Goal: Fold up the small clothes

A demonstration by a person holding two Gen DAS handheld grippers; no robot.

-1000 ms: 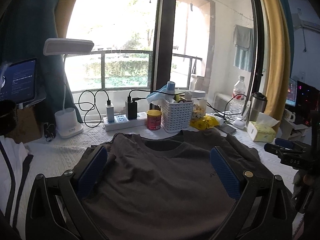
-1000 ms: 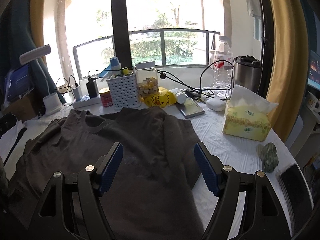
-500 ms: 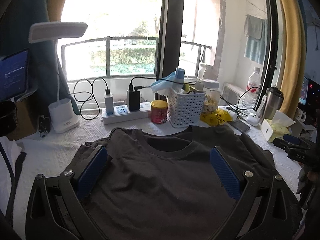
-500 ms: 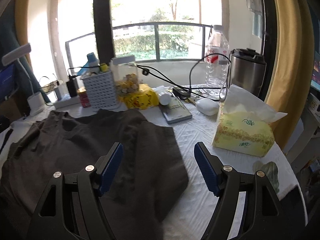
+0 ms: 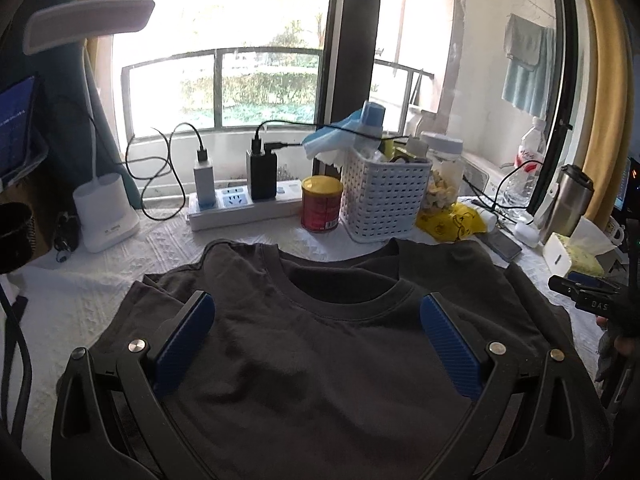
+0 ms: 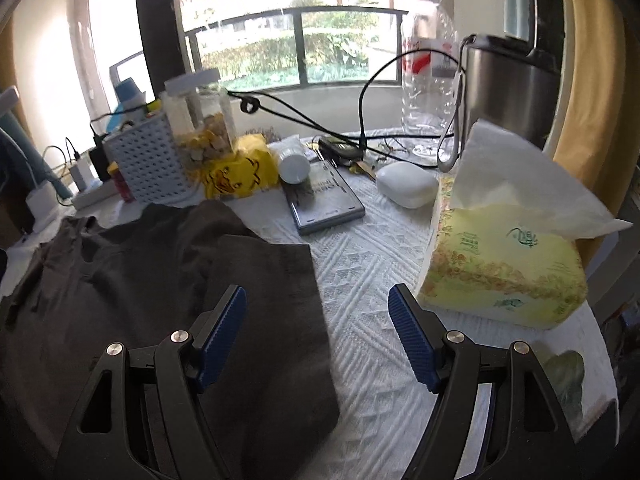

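Note:
A dark grey T-shirt [image 5: 320, 352] lies spread on the white textured tablecloth [image 5: 80, 300], collar toward the window. My left gripper [image 5: 316, 320] is open and empty, hovering over the chest just below the collar. In the right wrist view the shirt [image 6: 140, 280] shows with its right sleeve edge ending near the middle. My right gripper [image 6: 316, 312] is open and empty, straddling that sleeve edge, left finger over cloth, right finger over bare tablecloth [image 6: 372, 280]. The right gripper also shows at the far right of the left wrist view [image 5: 588, 296].
Behind the shirt stand a power strip [image 5: 244, 204], red can [image 5: 320, 208], white basket [image 5: 384, 196] and lamp base [image 5: 104, 216]. To the right lie a tissue pack [image 6: 504, 264], a grey case [image 6: 324, 200], a white pod [image 6: 406, 184], bottle [image 6: 428, 80] and steel flask [image 6: 508, 92].
Both grippers moved forward toward the window. The left came up to the collar; the right swung right to the shirt's right sleeve edge, near the tissue pack. Both stayed open.

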